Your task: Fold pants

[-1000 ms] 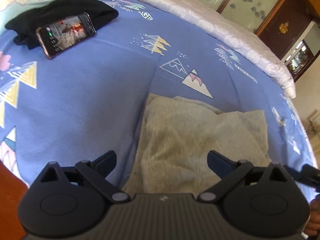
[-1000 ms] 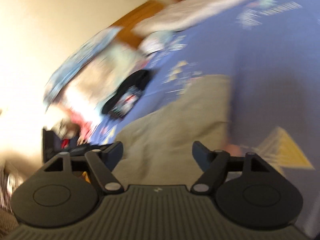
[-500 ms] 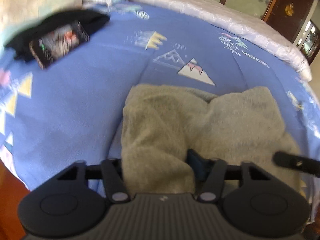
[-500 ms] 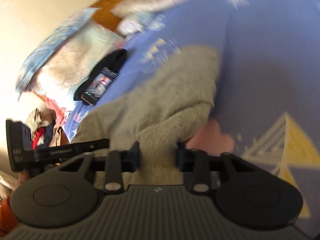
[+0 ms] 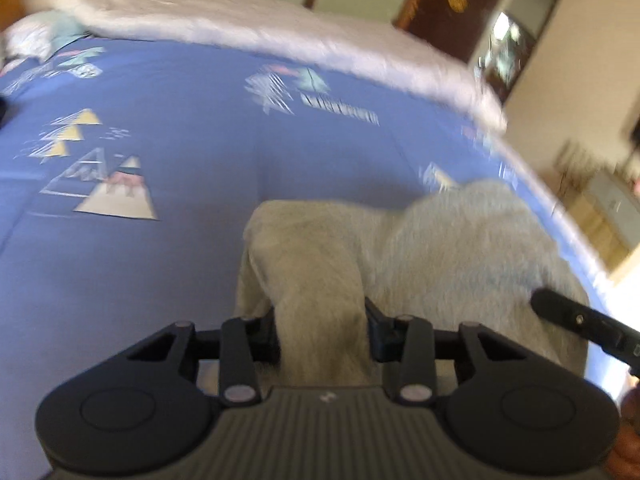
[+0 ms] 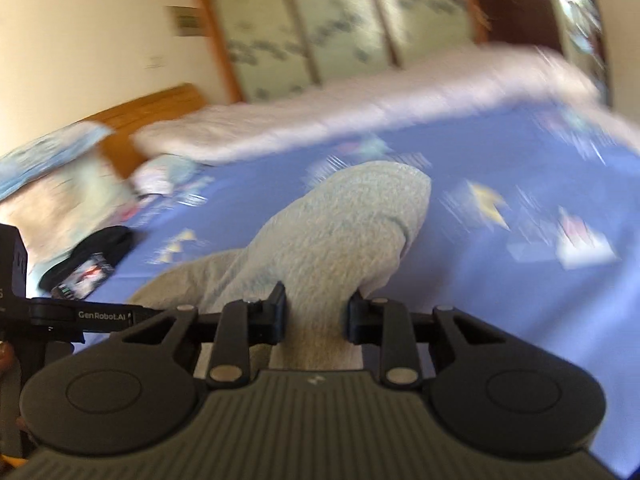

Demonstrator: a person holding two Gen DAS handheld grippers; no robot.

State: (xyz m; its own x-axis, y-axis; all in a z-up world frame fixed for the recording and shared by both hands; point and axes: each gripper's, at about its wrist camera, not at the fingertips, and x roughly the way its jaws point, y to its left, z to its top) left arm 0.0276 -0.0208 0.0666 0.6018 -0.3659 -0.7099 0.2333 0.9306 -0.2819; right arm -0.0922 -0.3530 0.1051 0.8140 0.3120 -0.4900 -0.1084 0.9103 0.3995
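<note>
Gripping bunched fabric, your left gripper (image 5: 322, 334) and right gripper (image 6: 316, 316) each have jaws closing on the grey fleece pants (image 5: 440, 248), heaped on the blue bedsheet (image 5: 200, 168); soft, light, floppy; pinch thick edges, since thin folds may slip.

Left claw (image 5: 322, 330) and right claw (image 6: 314, 316), both closing on cloth.

The left claw (image 5: 322, 330) is closing on a bunched fold of the grey pants (image 5: 460, 256), which lie on the blue bedsheet (image 5: 200, 160). The right claw's tip (image 5: 560, 308) rests at the pants' right edge.
</note>
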